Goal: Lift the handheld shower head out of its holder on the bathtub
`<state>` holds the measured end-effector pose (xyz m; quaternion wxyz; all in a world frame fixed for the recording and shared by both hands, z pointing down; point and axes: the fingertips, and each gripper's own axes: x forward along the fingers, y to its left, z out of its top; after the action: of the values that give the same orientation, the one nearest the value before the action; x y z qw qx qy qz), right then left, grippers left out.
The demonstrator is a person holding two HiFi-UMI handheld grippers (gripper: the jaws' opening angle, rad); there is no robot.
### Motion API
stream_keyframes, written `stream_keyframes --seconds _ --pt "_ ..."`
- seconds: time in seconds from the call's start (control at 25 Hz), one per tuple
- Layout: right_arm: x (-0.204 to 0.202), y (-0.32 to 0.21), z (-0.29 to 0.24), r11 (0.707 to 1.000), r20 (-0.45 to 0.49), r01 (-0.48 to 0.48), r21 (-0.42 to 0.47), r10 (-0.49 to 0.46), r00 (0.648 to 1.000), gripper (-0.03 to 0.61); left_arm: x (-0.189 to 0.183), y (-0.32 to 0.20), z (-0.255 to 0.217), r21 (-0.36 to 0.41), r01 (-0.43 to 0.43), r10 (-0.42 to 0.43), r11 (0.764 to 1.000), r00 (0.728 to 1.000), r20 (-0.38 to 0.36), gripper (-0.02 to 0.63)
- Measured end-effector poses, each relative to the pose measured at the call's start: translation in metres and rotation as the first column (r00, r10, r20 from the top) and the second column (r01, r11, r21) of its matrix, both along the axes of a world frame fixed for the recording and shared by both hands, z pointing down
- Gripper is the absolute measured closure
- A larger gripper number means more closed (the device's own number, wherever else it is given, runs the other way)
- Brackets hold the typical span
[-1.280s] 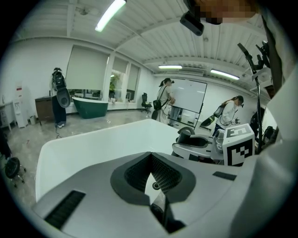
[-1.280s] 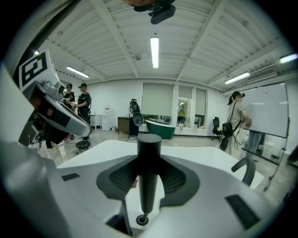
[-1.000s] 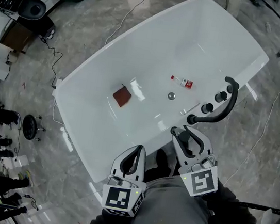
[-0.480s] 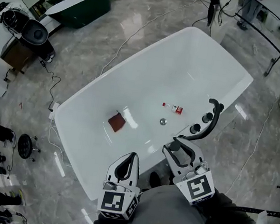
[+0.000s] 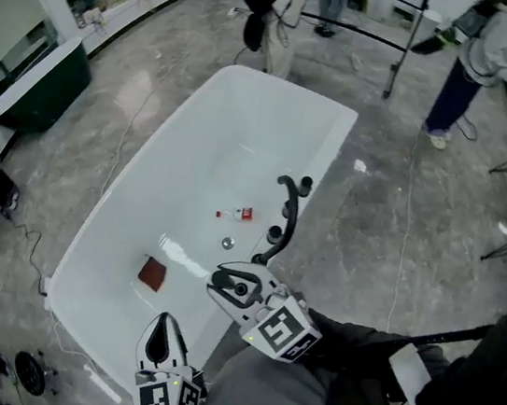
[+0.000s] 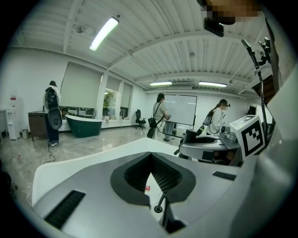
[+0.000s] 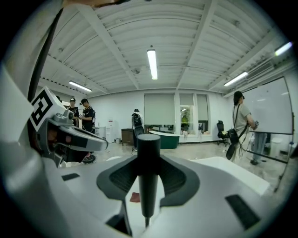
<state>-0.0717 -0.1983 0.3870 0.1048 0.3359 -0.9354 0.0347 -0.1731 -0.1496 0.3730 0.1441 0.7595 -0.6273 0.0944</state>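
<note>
White bathtub (image 5: 247, 120): right gripper (image 5: 227, 283) clamped on shower head (image 5: 287, 219); left gripper (image 5: 161, 325) closed, empty.

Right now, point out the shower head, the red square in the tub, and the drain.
shower head (image 7: 148, 176), right gripper view, on its black shaft.
red square (image 5: 152, 273), head view, on its centre.
drain (image 5: 227, 243), head view, on its metal cap.

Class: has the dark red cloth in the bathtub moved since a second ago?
No. The dark red cloth still lies on the side of the drain away from the small bottle; only the camera turned.
</note>
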Motion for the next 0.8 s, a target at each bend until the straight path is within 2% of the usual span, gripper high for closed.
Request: stream_keyframes --seconds 0.08,0.2,0.32,0.56,0.64,0.8 --pt "0.0 -0.007 -0.007 0.999 -0.016 -0.034 0.004 0.034 0.999 0.434 0.004 -0.011 -0.001 -0.013 -0.064 0.063 0.998 0.998 -0.019 0.611" --pt "0.0 0.009 -0.035 0.999 -0.033 -0.039 -0.006 0.038 0.999 0.434 0.012 -0.011 -0.007 -0.036 -0.134 0.132 0.99 0.99 -0.041 0.611" --pt "-0.01 0.024 -0.051 0.999 -0.04 -0.041 -0.016 0.04 0.998 0.434 0.011 -0.001 -0.019 -0.047 -0.145 0.142 0.988 0.989 -0.045 0.611" --pt "-0.017 0.019 -0.053 0.999 -0.039 -0.031 -0.023 0.03 0.999 0.434 0.005 0.028 -0.045 -0.06 -0.133 0.131 0.989 0.991 -0.04 0.611" --pt "-0.008 0.044 -0.062 0.999 -0.037 -0.025 -0.024 0.024 0.999 0.434 0.013 0.041 -0.053 -0.061 -0.143 0.14 0.988 0.989 -0.04 0.611" --pt "0.048 0.088 -0.065 0.997 -0.05 -0.078 -0.027 0.076 0.996 0.434 0.06 0.066 -0.058 -0.043 -0.176 0.175 0.983 0.984 -0.035 0.609"
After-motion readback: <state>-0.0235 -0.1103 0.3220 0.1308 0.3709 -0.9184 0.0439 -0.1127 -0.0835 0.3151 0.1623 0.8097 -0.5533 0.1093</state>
